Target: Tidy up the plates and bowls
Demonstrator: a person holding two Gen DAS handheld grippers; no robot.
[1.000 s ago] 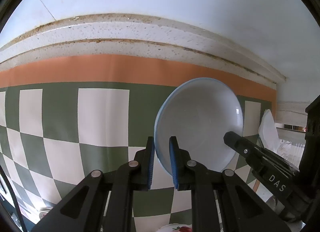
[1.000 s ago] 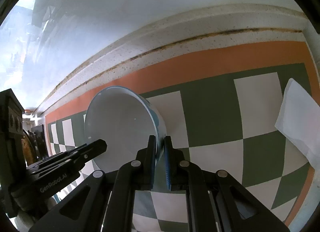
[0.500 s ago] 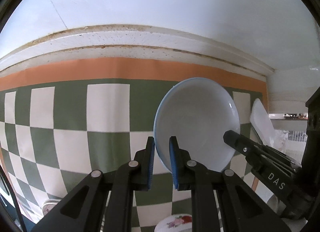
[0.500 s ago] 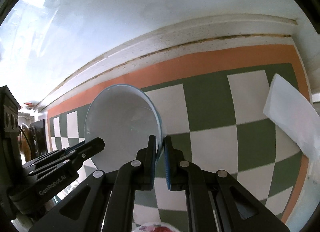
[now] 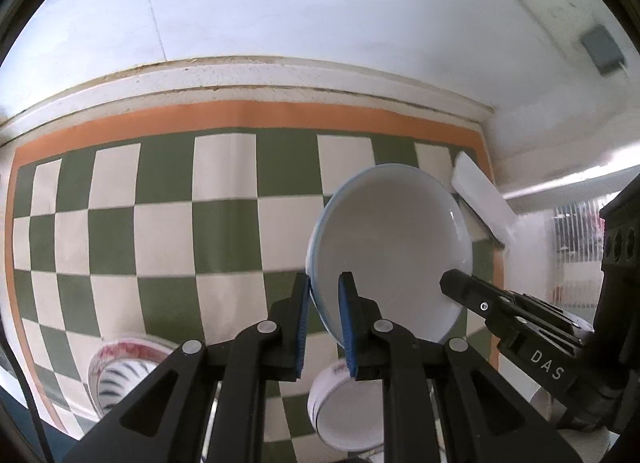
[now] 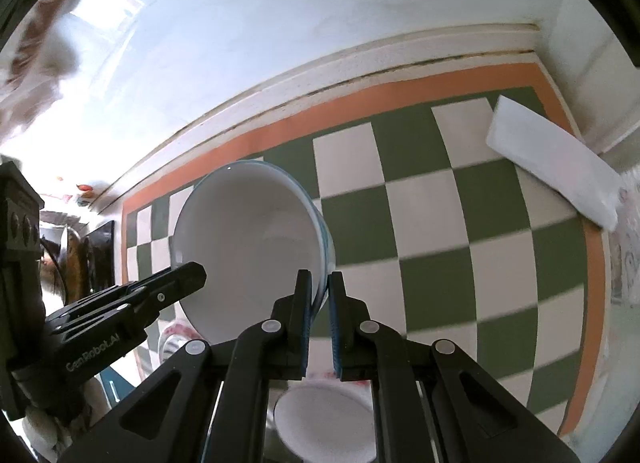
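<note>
Two grippers, left (image 5: 323,295) and right (image 6: 319,293), are clamped on opposite rims of the bowl (image 5: 390,247), which you hold above the checked cloth (image 5: 168,223). Next, lower it level into a bowl (image 6: 326,419) underneath.

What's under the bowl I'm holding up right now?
Below the lifted blue-rimmed bowl sits the checkered mat and a white bowl with red pattern, directly beneath. A second patterned bowl sits further left. The tools cover parts of both.
</note>
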